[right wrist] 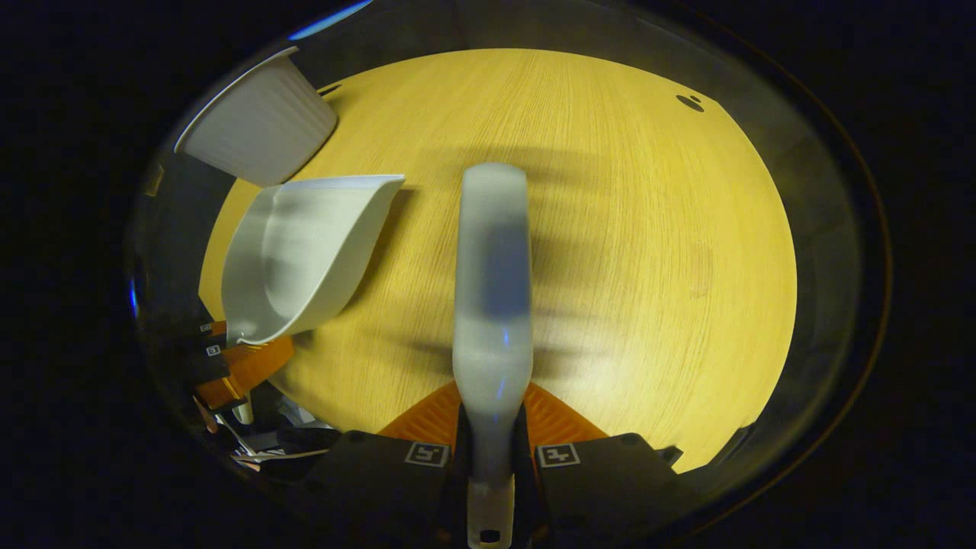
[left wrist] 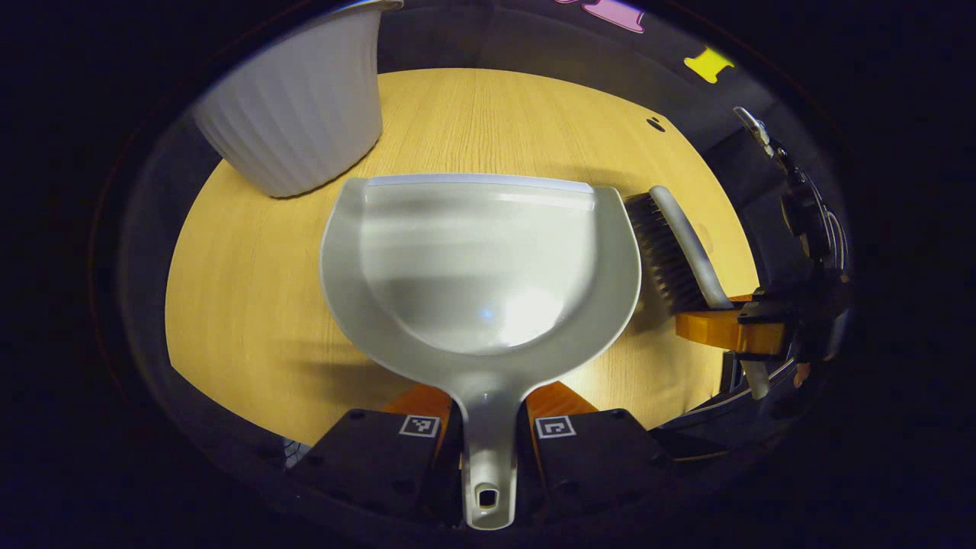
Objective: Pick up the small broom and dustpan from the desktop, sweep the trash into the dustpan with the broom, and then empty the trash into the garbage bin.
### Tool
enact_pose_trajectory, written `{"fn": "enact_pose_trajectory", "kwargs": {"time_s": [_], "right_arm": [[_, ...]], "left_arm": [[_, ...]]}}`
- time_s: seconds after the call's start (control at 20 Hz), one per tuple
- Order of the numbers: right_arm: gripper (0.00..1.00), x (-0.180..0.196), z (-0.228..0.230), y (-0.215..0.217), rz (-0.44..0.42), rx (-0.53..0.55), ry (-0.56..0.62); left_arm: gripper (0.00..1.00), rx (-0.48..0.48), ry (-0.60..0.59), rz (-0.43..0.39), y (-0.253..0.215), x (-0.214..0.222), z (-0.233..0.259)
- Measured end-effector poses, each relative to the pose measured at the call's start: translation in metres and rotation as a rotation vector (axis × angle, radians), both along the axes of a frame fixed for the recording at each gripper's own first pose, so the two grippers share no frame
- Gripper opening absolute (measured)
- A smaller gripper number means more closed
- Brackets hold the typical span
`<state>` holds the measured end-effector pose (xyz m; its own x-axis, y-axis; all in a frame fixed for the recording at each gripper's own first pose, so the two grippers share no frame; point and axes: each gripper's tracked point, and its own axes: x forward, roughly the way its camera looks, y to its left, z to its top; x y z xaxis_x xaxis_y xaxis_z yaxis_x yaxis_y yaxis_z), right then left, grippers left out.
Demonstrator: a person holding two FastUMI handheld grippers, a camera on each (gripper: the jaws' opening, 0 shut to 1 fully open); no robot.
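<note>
My left gripper (left wrist: 489, 408) is shut on the handle of the grey dustpan (left wrist: 480, 259), whose pan is held above the wooden round table (left wrist: 252, 305) and looks empty. To its right the small broom (left wrist: 675, 248) shows its dark bristles and grey back, held by my right gripper (left wrist: 732, 328). In the right gripper view my right gripper (right wrist: 492, 419) is shut on the broom's handle (right wrist: 494, 305), which points forward over the table. The dustpan (right wrist: 297, 252) and the left gripper (right wrist: 236, 366) sit at the left there. No trash is visible on the table.
A white ribbed garbage bin (left wrist: 305, 114) stands at the table's far left edge, also the bin (right wrist: 259, 133) in the right gripper view. A small dark mark (right wrist: 690, 101) lies on the far right of the tabletop (right wrist: 648, 267).
</note>
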<state>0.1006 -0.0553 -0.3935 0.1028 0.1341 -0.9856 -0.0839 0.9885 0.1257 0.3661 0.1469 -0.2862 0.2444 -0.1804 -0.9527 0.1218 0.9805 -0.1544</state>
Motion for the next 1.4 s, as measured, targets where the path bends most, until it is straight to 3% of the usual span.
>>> {"fn": "enact_pose_trajectory", "kwargs": {"time_s": [0.15, 0.3, 0.55, 0.75, 0.8, 0.85, 0.9, 0.95, 1.0, 1.1, 1.2, 1.25, 1.3, 1.35, 1.4], "right_arm": [[0.24, -0.010, -0.015, 0.008, -0.058, 0.043, 0.040], [0.28, -0.007, -0.019, 0.014, -0.031, 0.022, 0.045], [0.25, -0.002, -0.020, 0.022, -0.034, 0.033, 0.051], [0.37, 0.000, -0.017, 0.027, -0.035, 0.044, 0.036], [0.36, 0.001, -0.013, 0.028, -0.042, 0.051, 0.023], [0.42, 0.003, -0.007, 0.030, -0.051, 0.066, 0.003], [0.58, 0.007, 0.000, 0.032, -0.065, 0.086, -0.021], [0.65, 0.013, 0.009, 0.032, -0.086, 0.099, -0.060], [0.79, 0.019, 0.020, 0.030, -0.105, 0.108, -0.111], [0.81, 0.030, 0.060, 0.025, -0.146, 0.123, -0.208], [0.97, 0.044, 0.104, 0.022, -0.198, 0.157, -0.328], [0.97, 0.049, 0.129, 0.020, -0.225, 0.175, -0.389], [0.89, 0.051, 0.151, 0.017, -0.239, 0.190, -0.443], [0.96, 0.054, 0.172, 0.015, -0.243, 0.198, -0.494], [0.88, 0.052, 0.188, 0.016, -0.245, 0.205, -0.535]], "left_arm": [[0.31, 0.038, 0.035, -0.013, 0.003, 0.003, 0.006], [0.30, 0.003, 0.096, 0.040, 0.002, 0.006, 0.011], [0.30, 0.038, 0.110, 0.027, 0.005, 0.002, 0.010], [0.31, 0.035, 0.120, 0.010, 0.004, 0.001, 0.012], [0.31, 0.021, 0.120, 0.015, 0.002, -0.001, 0.015], [0.35, -0.009, 0.114, 0.016, -0.004, -0.002, 0.022], [0.43, -0.032, 0.104, 0.007, -0.008, -0.004, 0.033], [0.61, -0.029, 0.078, 0.004, -0.005, -0.005, 0.047], [0.65, -0.004, 0.051, -0.013, 0.003, -0.006, 0.059], [0.64, 0.017, -0.023, -0.028, 0.013, -0.013, 0.083], [0.63, -0.031, -0.106, -0.016, 0.008, -0.015, 0.134], [0.65, -0.058, -0.145, -0.014, 0.005, -0.018, 0.159], [0.63, -0.072, -0.187, -0.011, 0.004, -0.018, 0.184], [0.65, -0.083, -0.235, -0.012, 0.004, -0.019, 0.206], [0.63, -0.097, -0.283, -0.015, 0.004, -0.019, 0.230]]}}
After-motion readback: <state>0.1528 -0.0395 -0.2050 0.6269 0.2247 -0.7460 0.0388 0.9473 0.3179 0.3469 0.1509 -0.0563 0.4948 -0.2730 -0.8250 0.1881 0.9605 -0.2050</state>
